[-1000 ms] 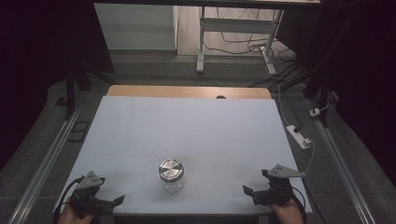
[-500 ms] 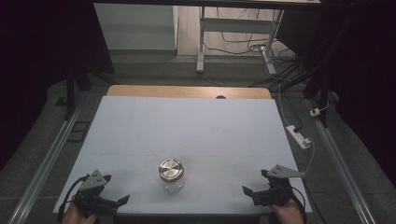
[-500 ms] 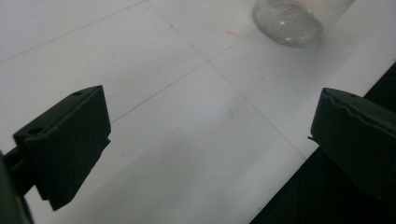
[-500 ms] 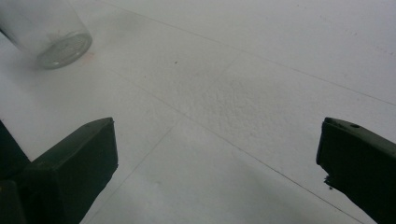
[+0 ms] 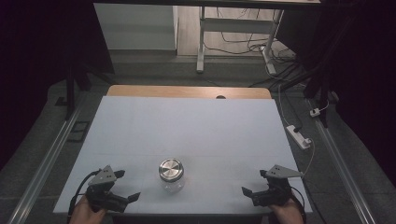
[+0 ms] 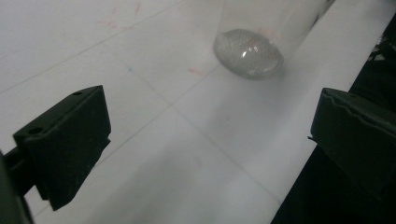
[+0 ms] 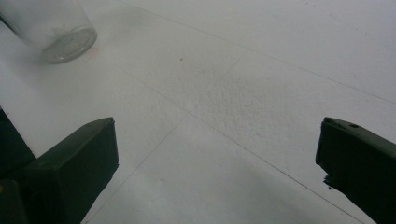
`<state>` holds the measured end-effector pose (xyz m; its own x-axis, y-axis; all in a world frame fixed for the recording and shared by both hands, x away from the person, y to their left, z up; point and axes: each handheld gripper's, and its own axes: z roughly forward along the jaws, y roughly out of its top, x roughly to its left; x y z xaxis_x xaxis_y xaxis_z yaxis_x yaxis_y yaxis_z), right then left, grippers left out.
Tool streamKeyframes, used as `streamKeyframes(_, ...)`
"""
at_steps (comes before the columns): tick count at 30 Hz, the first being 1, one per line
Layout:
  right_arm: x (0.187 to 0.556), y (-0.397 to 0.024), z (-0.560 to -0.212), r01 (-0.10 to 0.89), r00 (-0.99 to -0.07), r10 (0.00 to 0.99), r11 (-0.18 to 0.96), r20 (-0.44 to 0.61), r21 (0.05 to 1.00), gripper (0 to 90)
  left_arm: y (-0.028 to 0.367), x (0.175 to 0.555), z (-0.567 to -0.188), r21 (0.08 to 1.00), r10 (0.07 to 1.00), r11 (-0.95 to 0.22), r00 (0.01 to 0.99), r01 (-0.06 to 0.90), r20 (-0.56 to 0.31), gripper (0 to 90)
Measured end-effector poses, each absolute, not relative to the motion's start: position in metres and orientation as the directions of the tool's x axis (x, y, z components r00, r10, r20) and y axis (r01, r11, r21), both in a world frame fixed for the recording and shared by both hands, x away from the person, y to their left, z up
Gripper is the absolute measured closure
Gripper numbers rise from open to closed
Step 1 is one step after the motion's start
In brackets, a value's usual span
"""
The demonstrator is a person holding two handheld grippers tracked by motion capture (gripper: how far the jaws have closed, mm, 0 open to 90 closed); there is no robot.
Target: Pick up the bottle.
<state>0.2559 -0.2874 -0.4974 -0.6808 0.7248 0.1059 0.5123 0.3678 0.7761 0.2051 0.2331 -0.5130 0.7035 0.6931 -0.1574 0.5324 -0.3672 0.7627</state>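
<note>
Both the left gripper [image 5: 126,185] and right gripper [image 5: 256,182] wait wide open and empty, the jar [image 5: 171,174] standing between them, nearer the left, so closing in comes next, likely one gripping glass, one the lid.

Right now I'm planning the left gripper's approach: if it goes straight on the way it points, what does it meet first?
Probably the glass jar, slightly right of the open left gripper's line; bare table before it.

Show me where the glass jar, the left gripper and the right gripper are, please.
glass jar [image 5: 171,171]: high view, on its metal lid.
left gripper [image 5: 126,185]: high view, between its open jaws.
right gripper [image 5: 254,183]: high view, between its open jaws.
</note>
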Motion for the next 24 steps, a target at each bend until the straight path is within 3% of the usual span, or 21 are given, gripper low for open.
streamKeyframes(9, 0.256, -0.287, -0.498, 0.512, -0.685, 0.721, 0.376, 0.104, 0.772, 0.0, 0.212, 0.218, -0.511, 0.796, 0.659, -0.369, 0.739, 0.48, -0.141, 0.0)
streamKeyframes(24, 0.256, -0.285, -0.498, 0.509, -0.692, 0.716, 0.389, 0.095, 0.768, 0.0, 0.179, 0.238, -0.51, 0.772, 0.629, -0.433, 0.77, 0.464, -0.11, 0.0)
